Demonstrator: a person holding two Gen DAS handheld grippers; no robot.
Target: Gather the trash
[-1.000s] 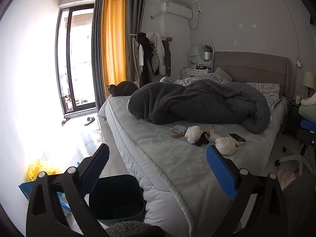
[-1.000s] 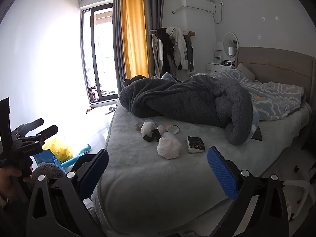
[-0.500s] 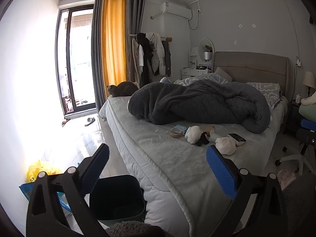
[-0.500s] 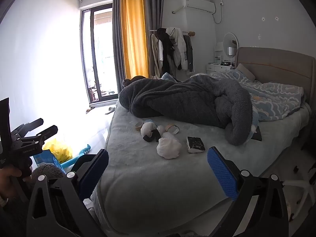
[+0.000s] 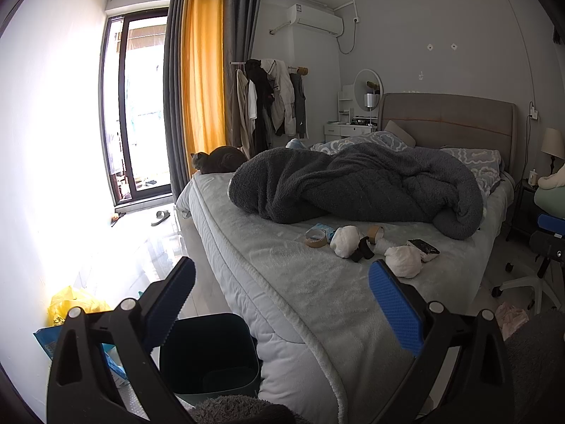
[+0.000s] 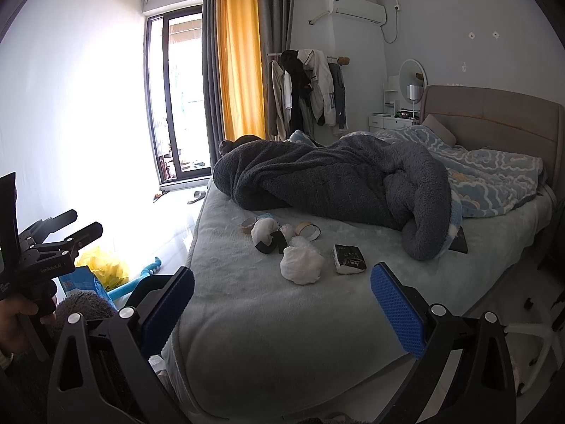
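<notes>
- Crumpled white wads [image 6: 302,261] and tape rolls [image 5: 315,239] litter the bed [image 6: 282,318] below the grey blanket [image 6: 335,176].
- Both grippers, left [image 5: 282,304] and right [image 6: 282,307], gape empty.
- Wads look light, soft; pinch mid-bulge.

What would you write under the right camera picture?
Open right gripper faces white wads and tape rolls on the bed.

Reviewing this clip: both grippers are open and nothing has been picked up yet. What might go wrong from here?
1. The trash bin sits on the floor tight against the bed edge, so dropped items may miss it.
2. The white wad looks soft and bulky; the right gripper might pinch only part.
3. The dark packet beside the wad could get dragged along.
</notes>
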